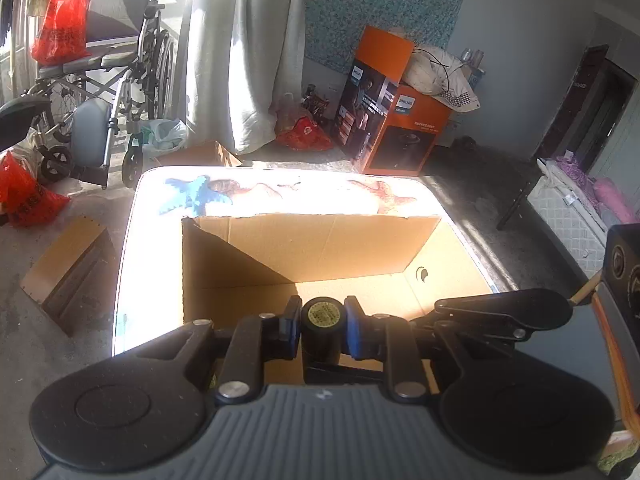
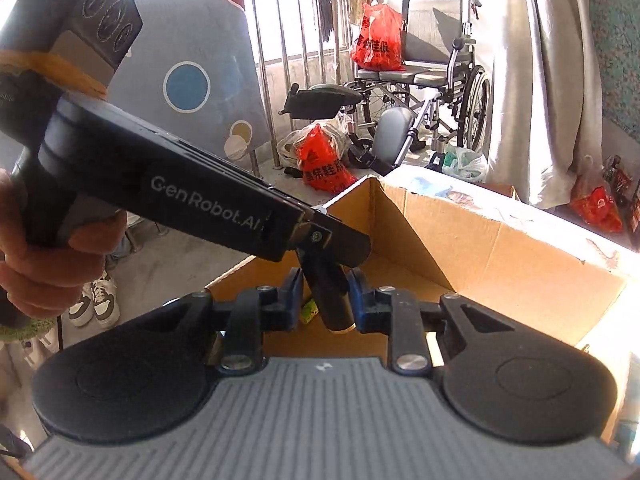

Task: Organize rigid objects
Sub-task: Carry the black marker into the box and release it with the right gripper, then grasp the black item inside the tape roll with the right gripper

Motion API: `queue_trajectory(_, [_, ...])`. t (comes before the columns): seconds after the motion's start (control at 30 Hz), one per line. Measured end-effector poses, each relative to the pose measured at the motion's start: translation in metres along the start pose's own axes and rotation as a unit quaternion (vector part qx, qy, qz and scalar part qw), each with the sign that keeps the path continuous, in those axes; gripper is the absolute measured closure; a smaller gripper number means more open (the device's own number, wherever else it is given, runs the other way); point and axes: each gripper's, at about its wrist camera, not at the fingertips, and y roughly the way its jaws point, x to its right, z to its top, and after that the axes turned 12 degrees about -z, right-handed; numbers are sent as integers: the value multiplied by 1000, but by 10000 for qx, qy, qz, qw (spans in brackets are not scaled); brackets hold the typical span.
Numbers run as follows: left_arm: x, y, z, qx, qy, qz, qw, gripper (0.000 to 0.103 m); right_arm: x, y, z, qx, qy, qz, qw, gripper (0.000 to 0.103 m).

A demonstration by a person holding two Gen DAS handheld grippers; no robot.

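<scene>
A black cylinder (image 1: 323, 322) is sitting between the blue pads of the left gripper (image 1: 322, 330), above the open cardboard box (image 1: 304, 248). Both pads are pressing its sides, so this gripper is clenching it. The left view is showing its round end with a yellowish label, and the box on a white printed board (image 1: 280, 192). The right view is showing what the left one cannot: the left gripper (image 2: 326, 280) from the side, a hand (image 2: 52, 256) around its handle, and the same cylinder (image 2: 332, 300) hanging tilted down between the right gripper's (image 2: 326, 300) pads. I cannot tell whether these pads are touching it. A small yellow-green thing (image 2: 310, 312) is lying in the box.
</scene>
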Motion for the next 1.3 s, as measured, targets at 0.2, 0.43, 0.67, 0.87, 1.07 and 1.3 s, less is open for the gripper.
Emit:
queue_trajectory(0.2, [-17, 2, 12, 323, -143, 510, 9981, 77, 45, 94, 21, -1336, 1197, 350, 9832, 83])
queue_trajectory(0.43, [-11, -32, 0, 679, -67, 628, 9957, 67, 64, 185, 10, -2403, 2320, 346, 9419, 83])
queue_trajectory(0.67, [0, -68, -31, 939, -153, 454, 9944, 52, 49, 207, 18, -2449, 2256, 253, 9426, 71])
queue_trajectory(0.87, [20, -96, -72, 1084, -48, 249, 9938, 43, 62, 166, 19, -2183, 2481, 350, 9432, 63])
queue_trajectory(1.07, [44, -98, -117, 893, 224, -23, 9957, 34, 73, 52, 6, -1473, 2609, 632, 9520, 63])
queue_trajectory(1.3, [77, -58, -170, 10, 812, -472, 9956, 24, 71, -83, -60, -761, 2355, 380, 9682, 62])
